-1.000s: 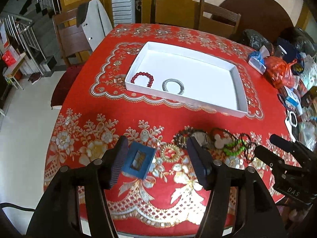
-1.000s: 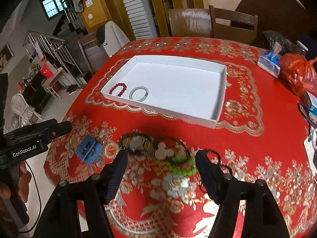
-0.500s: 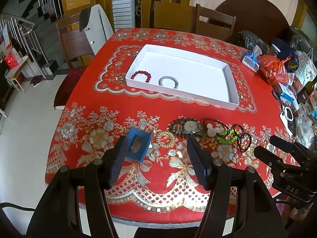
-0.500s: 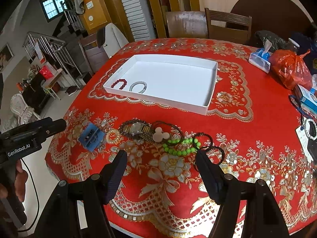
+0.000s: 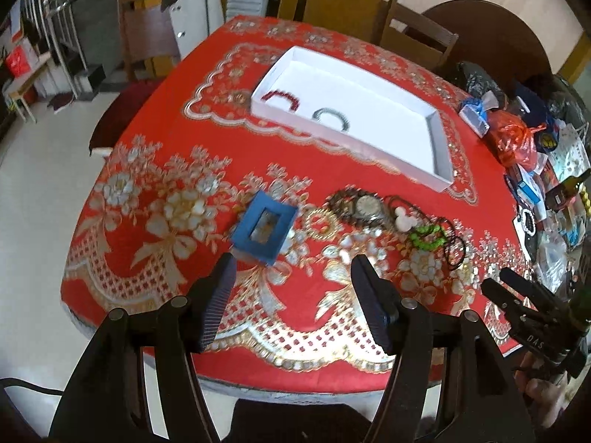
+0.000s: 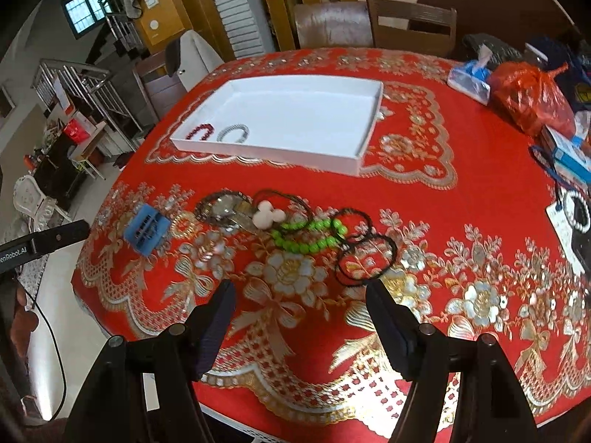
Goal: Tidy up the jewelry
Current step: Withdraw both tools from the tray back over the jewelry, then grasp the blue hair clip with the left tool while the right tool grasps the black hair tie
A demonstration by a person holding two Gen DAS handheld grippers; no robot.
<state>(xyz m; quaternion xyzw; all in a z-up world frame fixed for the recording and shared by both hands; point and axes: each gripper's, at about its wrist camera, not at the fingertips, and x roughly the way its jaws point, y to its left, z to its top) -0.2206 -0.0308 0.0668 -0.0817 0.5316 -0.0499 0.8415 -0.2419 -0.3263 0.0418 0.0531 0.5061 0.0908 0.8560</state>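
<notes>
Tabletop [image 6: 461, 155] under a red floral cloth, seen from both wrist cameras. White tray [image 6: 369, 147] lies toward the far side, its long axis running left to right; a red bead bracelet [image 6: 199, 132] and a silver bracelet [image 6: 232, 133] sit side by side in its left near corner, the remaining floor bare. Loose jewelry forms a row between the tray and the near edge: blue box [image 5: 264, 227] at the left end, then a watch [image 5: 365, 208], a white mouse-shaped charm [image 6: 266, 215], a green bead bracelet [image 6: 308, 236] and black cords [image 6: 365, 258] at the right end. Left claw [image 5: 291, 277] hangs with jaws apart and nothing between them, the blue box just ahead of its left finger. Right claw [image 6: 299, 302] likewise stands wide and empty, the green beads and black cords straight ahead. Judged from this layout, the left hand is nearer the box, the right hand nearer the bead strand, whose long axis lies crosswise to the jaws.
</notes>
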